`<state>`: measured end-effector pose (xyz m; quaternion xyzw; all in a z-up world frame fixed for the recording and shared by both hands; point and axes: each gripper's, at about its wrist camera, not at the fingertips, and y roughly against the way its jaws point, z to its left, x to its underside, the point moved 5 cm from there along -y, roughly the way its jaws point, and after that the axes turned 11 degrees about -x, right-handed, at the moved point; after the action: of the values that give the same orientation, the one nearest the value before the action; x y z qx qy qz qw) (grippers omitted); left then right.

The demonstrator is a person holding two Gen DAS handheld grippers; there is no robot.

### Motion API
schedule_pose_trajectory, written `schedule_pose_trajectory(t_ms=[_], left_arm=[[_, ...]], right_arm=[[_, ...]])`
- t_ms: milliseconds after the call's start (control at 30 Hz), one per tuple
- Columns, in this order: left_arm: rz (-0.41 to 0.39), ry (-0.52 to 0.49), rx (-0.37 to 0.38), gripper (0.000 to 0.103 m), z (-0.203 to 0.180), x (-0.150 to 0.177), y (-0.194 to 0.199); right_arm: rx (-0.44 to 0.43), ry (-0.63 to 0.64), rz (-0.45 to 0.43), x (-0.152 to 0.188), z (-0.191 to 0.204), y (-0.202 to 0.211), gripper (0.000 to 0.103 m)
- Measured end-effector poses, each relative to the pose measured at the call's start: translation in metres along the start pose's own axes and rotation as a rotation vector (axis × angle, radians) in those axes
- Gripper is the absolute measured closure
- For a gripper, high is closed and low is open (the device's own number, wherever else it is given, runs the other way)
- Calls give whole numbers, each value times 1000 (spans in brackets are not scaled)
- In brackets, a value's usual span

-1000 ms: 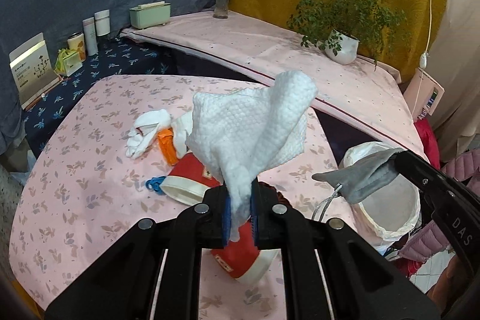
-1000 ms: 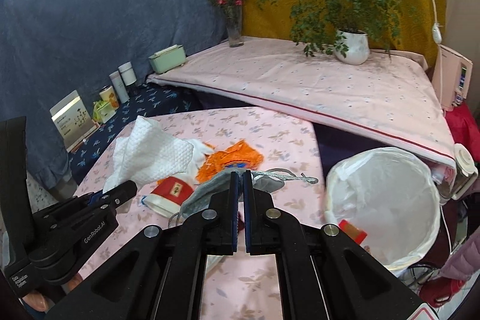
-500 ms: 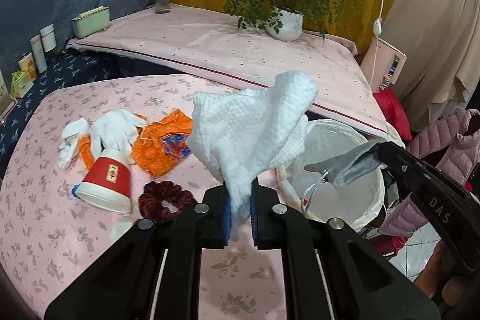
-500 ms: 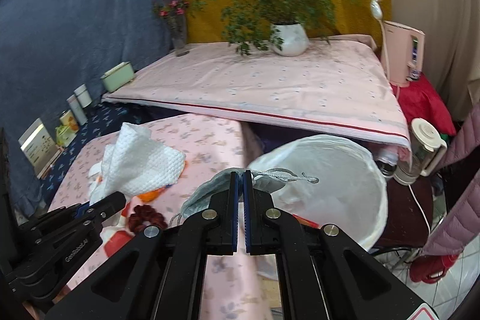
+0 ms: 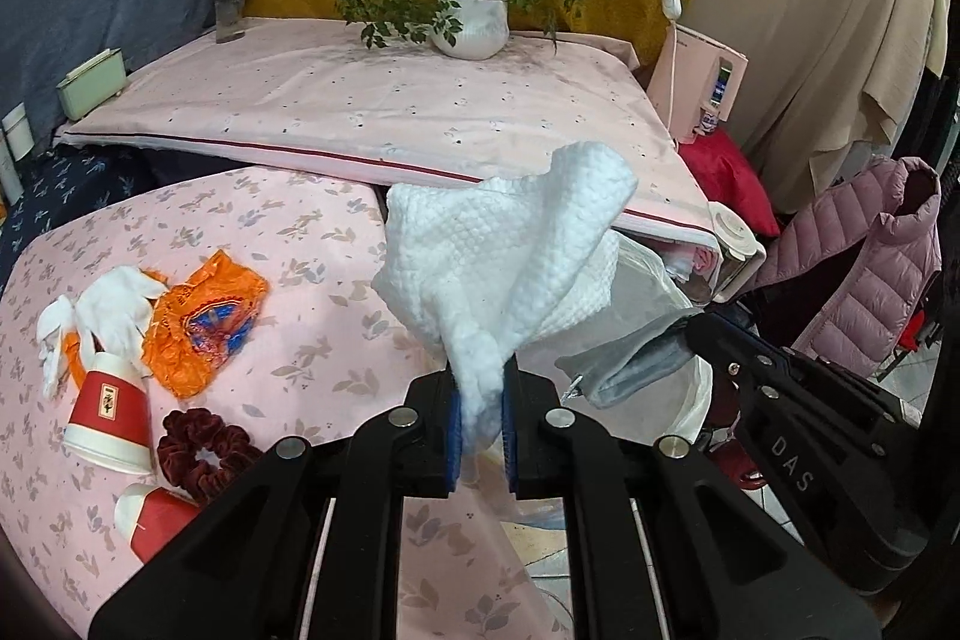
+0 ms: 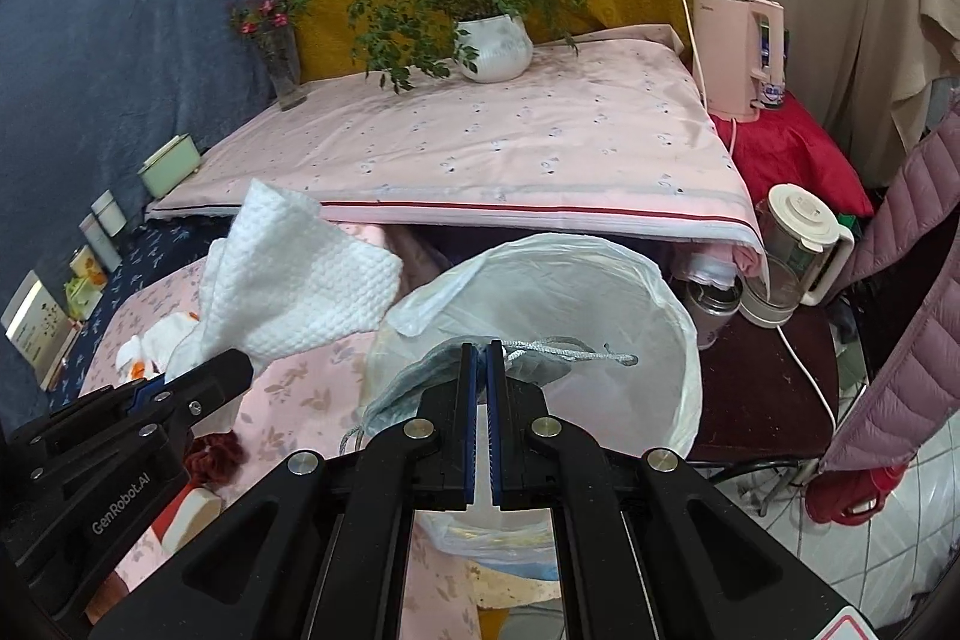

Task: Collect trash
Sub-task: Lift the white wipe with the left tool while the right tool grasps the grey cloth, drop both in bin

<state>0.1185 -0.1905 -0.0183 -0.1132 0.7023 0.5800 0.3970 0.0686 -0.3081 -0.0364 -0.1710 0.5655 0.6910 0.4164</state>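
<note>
My left gripper (image 5: pixel 479 382) is shut on a white textured cloth wipe (image 5: pixel 510 244), which stands up above the jaws near the table's right edge. The wipe (image 6: pixel 294 280) also shows at the left of the right wrist view, with the left gripper (image 6: pixel 237 361) under it. My right gripper (image 6: pixel 480 358) is shut on a grey drawstring pouch (image 6: pixel 540 358) and hangs over the white-lined trash bin (image 6: pixel 672 304). The pouch (image 5: pixel 624 364) also shows at the tip of the right gripper (image 5: pixel 690 334), just right of the wipe, over the bin liner (image 5: pixel 648 280).
On the pink floral table (image 5: pixel 312 340) lie an orange wrapper (image 5: pixel 204 322), white gloves (image 5: pixel 102 310), two red paper cups (image 5: pixel 111 418), and a dark red scrunchie (image 5: pixel 204 448). A kettle (image 6: pixel 798 244), a red cushion (image 6: pixel 786 154) and a pink jacket (image 6: pixel 912 292) crowd the bin's right side.
Both grippers swept right from over the table litter to the bin, carrying the wipe and the pouch. The bin now lies under the right gripper.
</note>
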Motion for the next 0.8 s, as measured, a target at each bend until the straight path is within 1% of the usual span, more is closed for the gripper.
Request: schedule_pose_trajectory(t_ms=[133, 167, 200, 267, 333, 400, 533, 600, 667, 800], left_arm=[[16, -8, 8, 90, -9, 1, -11], [12, -9, 1, 85, -10, 1, -13], [10, -10, -12, 70, -10, 1, -14], [-1, -5, -39, 55, -8, 2, -14], [-5, -6, -60, 54, -5, 3, -14], [8, 3, -67, 53, -1, 4, -16], [20, 27, -89, 53, 11, 7, -16], [23, 42, -99, 49, 18, 10, -15], [24, 54, -107, 48, 24, 12, -12], [23, 70, -125, 47, 37, 16, -8]], right_arm=[[22, -15, 3, 1, -10, -4, 98], [26, -20, 2, 0, -12, -4, 97], [33, -25, -4, 1, -15, -4, 95], [40, -33, -8, 1, -18, -4, 91], [43, -37, -11, 1, -19, -3, 83], [41, -34, -12, 1, -18, -3, 78], [28, -18, -12, 3, -9, 0, 77], [22, -8, -11, 3, -4, 1, 77], [14, 0, -11, 5, 2, 2, 76], [-2, 16, -10, 7, 15, 4, 71]])
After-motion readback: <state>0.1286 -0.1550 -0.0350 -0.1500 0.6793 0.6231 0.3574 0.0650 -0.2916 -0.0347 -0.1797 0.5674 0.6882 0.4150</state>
